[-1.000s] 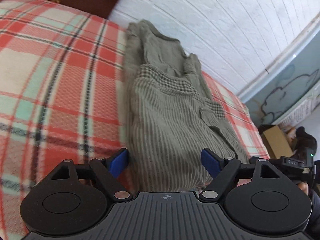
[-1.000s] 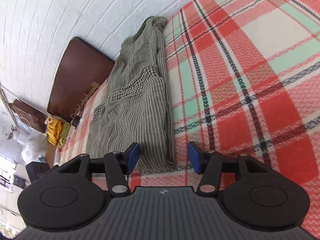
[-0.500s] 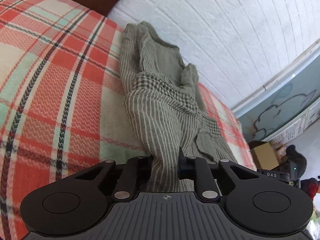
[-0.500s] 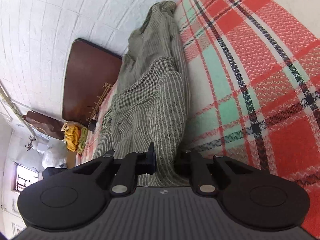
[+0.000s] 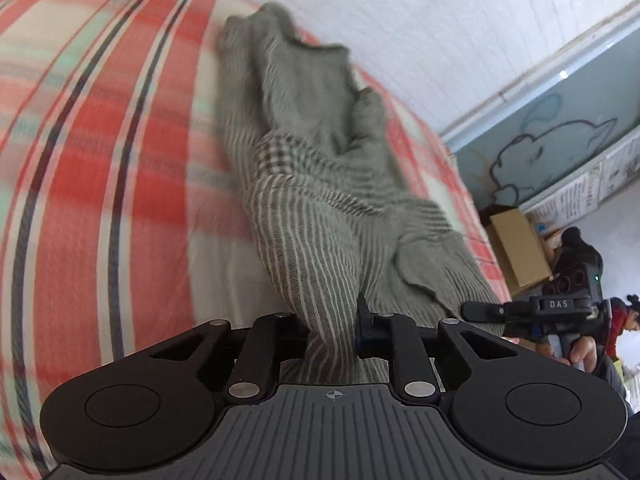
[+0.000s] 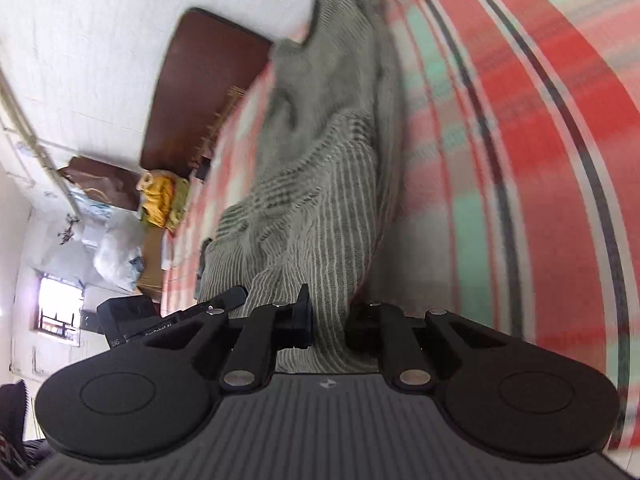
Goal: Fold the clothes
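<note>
A grey-green striped garment with a checked band lies lengthwise on a red, white and mint plaid blanket. Its near end is bunched and lifted off the bed. My left gripper is shut on one near corner of the cloth. My right gripper is shut on the other near corner of the striped garment. The right gripper's black body shows at the right edge of the left wrist view, and the left one at the left of the right wrist view. Both views are blurred.
A white brick wall runs along the far side of the bed. A dark wooden headboard stands at one end, with yellow cloth and plastic bags beyond it. A cardboard box and a person are past the other end.
Both grippers went from open around the garment's near edge to shut on it. The gripped end has since been pulled up and bunched, and both views have shifted across the bed.
</note>
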